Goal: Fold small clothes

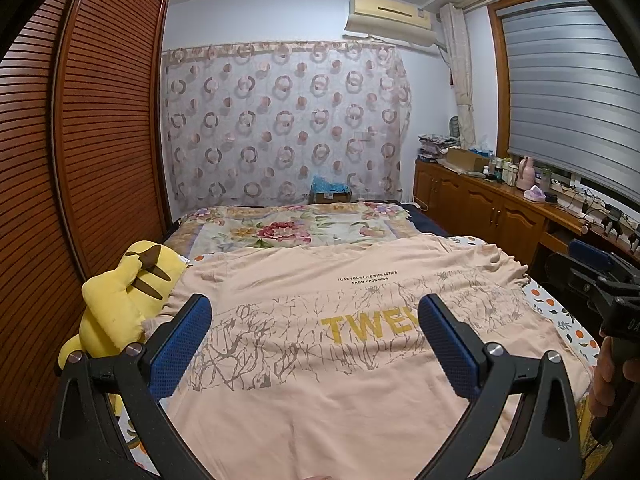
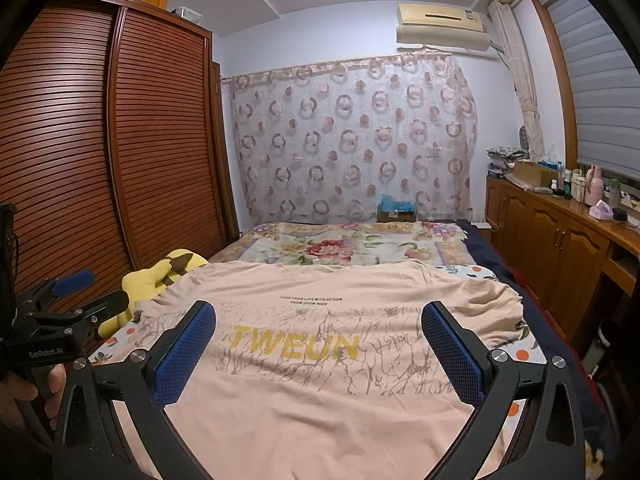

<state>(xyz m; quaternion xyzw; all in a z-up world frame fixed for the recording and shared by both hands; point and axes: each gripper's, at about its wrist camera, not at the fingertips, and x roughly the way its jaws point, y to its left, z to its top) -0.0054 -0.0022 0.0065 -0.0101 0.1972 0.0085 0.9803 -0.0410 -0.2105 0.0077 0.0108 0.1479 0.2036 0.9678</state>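
A peach T-shirt (image 1: 320, 392) with yellow letters and a grey branch print lies spread flat on the bed; it also shows in the right wrist view (image 2: 320, 392). My left gripper (image 1: 316, 320) is open and empty, hovering above the shirt's near left part. My right gripper (image 2: 318, 322) is open and empty above the shirt's near right part. The right gripper also shows at the right edge of the left wrist view (image 1: 592, 276), and the left gripper at the left edge of the right wrist view (image 2: 76, 296).
A yellow plush toy (image 1: 120, 304) lies at the bed's left edge by the slatted wardrobe (image 1: 80, 160). A floral blanket (image 1: 288, 228) covers the far bed. A wooden cabinet (image 1: 500, 208) with bottles runs along the right wall.
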